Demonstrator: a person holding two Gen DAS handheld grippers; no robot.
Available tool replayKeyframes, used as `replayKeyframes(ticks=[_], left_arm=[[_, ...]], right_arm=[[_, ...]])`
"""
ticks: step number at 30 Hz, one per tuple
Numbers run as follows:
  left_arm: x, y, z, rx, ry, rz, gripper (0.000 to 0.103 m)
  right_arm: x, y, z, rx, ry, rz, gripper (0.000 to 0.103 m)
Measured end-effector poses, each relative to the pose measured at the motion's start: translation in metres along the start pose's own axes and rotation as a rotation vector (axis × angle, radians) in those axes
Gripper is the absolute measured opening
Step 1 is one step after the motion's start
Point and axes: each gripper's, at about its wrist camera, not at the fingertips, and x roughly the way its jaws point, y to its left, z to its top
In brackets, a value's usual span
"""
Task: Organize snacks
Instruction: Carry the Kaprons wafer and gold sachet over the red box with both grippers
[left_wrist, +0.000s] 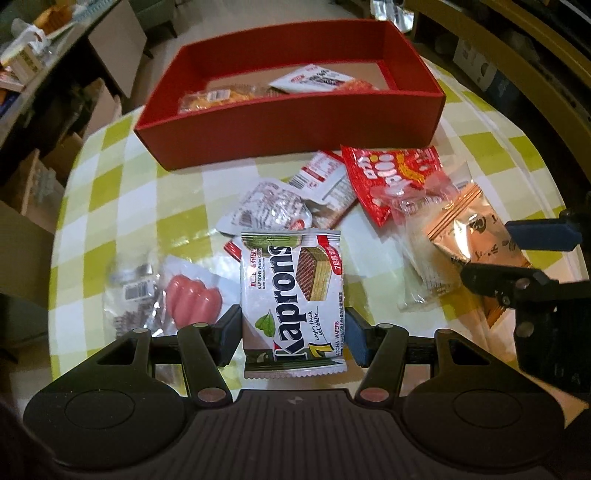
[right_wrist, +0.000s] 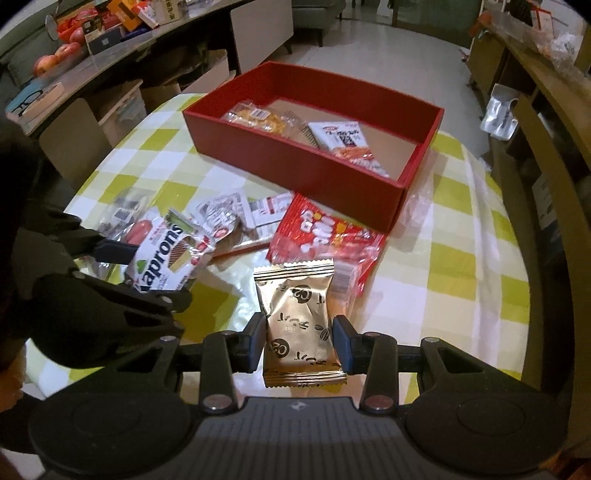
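The right tool (right_wrist: 299, 343) fills the bottom of the frame, its pads pressed on a gold snack packet (right_wrist: 301, 325) at lower centre. At left, the left tool (right_wrist: 147, 269) grips a white Kaprons wafer pack (right_wrist: 166, 258). Loose packets lie mid-frame on the green-and-white checked desk (right_wrist: 461, 258), among them a red bag (right_wrist: 325, 236). In the upper centre a red box (right_wrist: 295, 166) holds an orange snack bag (right_wrist: 255, 118) and a white-and-red packet (right_wrist: 347, 144).

Red box (right_wrist: 295, 173) sits at upper centre of frame, open top, right half of its floor bare beside two packets. Near wall stands between box and snack pile (left_wrist: 332, 192) at mid frame. Bare checked tablecloth (right_wrist: 461, 258) along the right side and at lower left, clear passage there.
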Motion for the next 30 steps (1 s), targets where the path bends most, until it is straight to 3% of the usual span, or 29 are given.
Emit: replayKeyframes(ticks=[30], left_arm=[[-0.008, 0.005, 0.021, -0.01, -0.084, 0.102, 0.065]], right_arm=[[-0.003, -0.011, 0.027, -0.016, -0.064, -0.055, 0.047]])
